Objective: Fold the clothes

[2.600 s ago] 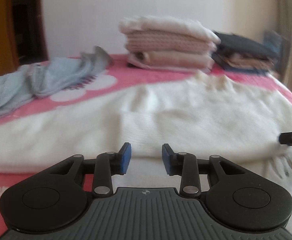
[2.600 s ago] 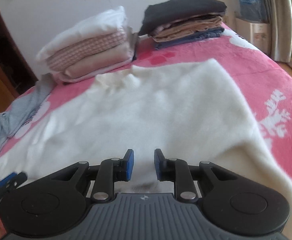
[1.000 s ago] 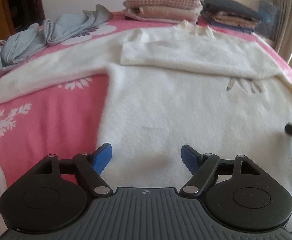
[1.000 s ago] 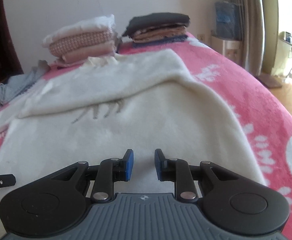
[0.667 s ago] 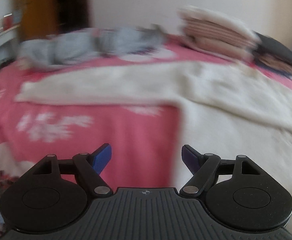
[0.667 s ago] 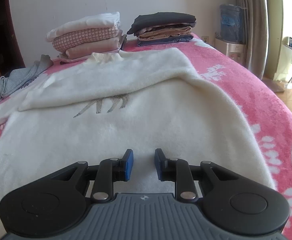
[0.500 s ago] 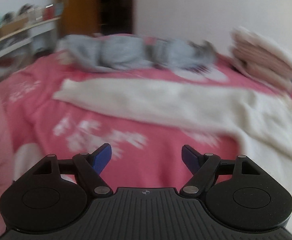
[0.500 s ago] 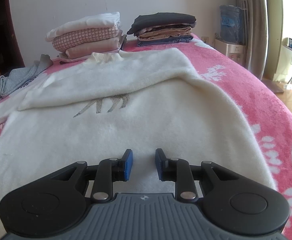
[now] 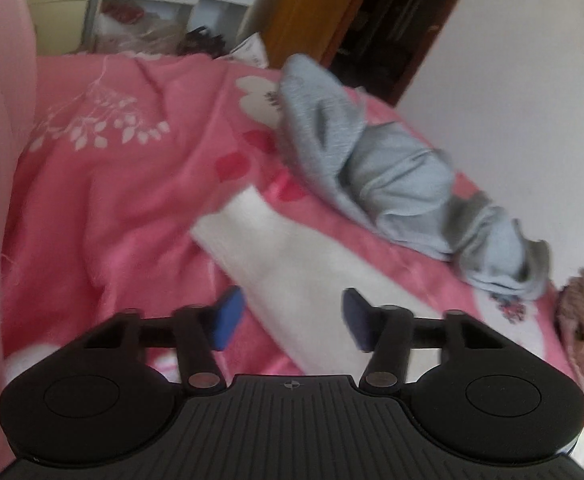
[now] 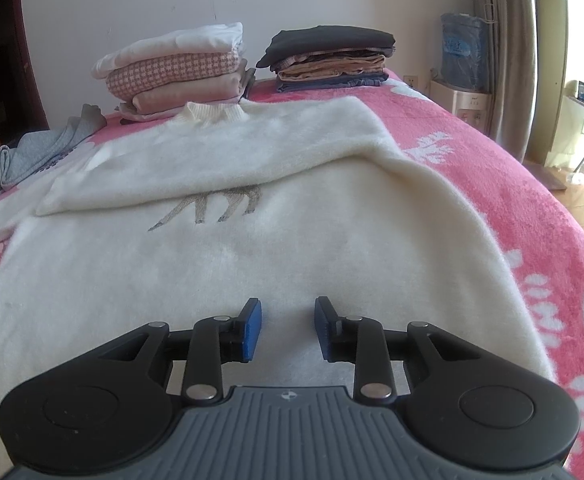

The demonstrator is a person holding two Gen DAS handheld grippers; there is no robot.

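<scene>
Left hand-held gripper (image 9: pixel 289 322) has swung from the sweater's body out to the cream fluffy sweater's (image 10: pixel 292 216) outstretched left sleeve (image 9: pixel 292 264), its jaws narrowing around the sleeve but not yet pinching it. Right hand-held gripper (image 10: pixel 287 330) hovers part-open and empty over the hem, so folding the second sleeve in looks next.

The sweater (image 10: pixel 251 264) is spread flat on the bed (image 10: pixel 532 200), its collar (image 10: pixel 213 112) toward the far wall. One sleeve (image 10: pixel 211 168) is folded across the chest; the other sleeve (image 9: pixel 292 264) is stretched out sideways over the blanket. Beyond that outstretched sleeve, a crumpled garment (image 9: pixel 392 172) is heaped, apart from it. Behind the collar, two folded stacks are set side by side: the left stack (image 10: pixel 175 70) just behind the collar, the right stack (image 10: pixel 332 58) beside it. A shelf unit (image 9: pixel 171 4) is seen past the bed's far edge.
</scene>
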